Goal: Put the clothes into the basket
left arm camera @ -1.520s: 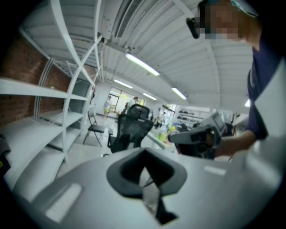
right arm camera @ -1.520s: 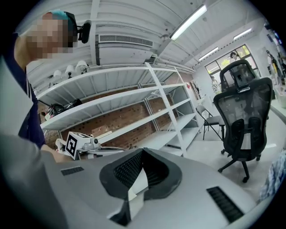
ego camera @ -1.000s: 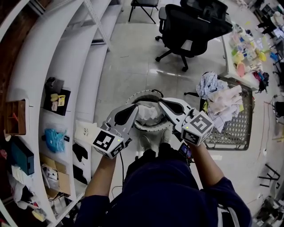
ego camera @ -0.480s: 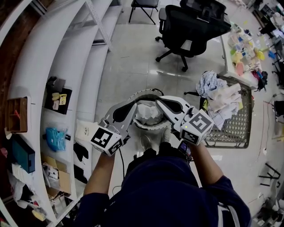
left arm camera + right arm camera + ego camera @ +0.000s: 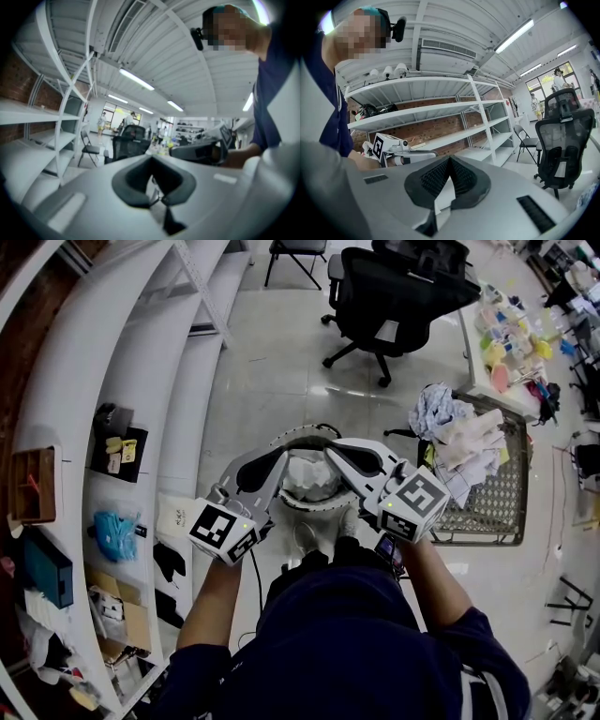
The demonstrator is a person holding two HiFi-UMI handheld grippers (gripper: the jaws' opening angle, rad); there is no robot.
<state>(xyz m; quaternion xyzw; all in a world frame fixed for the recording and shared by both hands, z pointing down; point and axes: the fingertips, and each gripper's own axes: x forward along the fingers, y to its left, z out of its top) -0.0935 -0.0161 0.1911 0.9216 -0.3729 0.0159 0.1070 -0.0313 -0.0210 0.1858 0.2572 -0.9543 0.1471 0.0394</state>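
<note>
A round basket (image 5: 315, 508) hangs in front of my feet with white clothes (image 5: 309, 474) bunched inside it. My left gripper (image 5: 283, 456) reaches its top edge from the left and is shut. In the left gripper view (image 5: 153, 161) a thin wire-like piece of the basket sits between the pads. My right gripper (image 5: 330, 450) meets the same edge from the right, also shut. A white strip shows between its pads in the right gripper view (image 5: 450, 160). More clothes (image 5: 464, 442) lie heaped on a mesh cart (image 5: 506, 517) to the right.
White shelves (image 5: 122, 427) with boxes and small items run along the left. A black office chair (image 5: 394, 296) stands ahead on the tiled floor, with a folding chair behind it. A cluttered table (image 5: 511, 334) is at the upper right.
Both grippers and the basket between them have risen slightly in the head view. Neither grip has changed.
</note>
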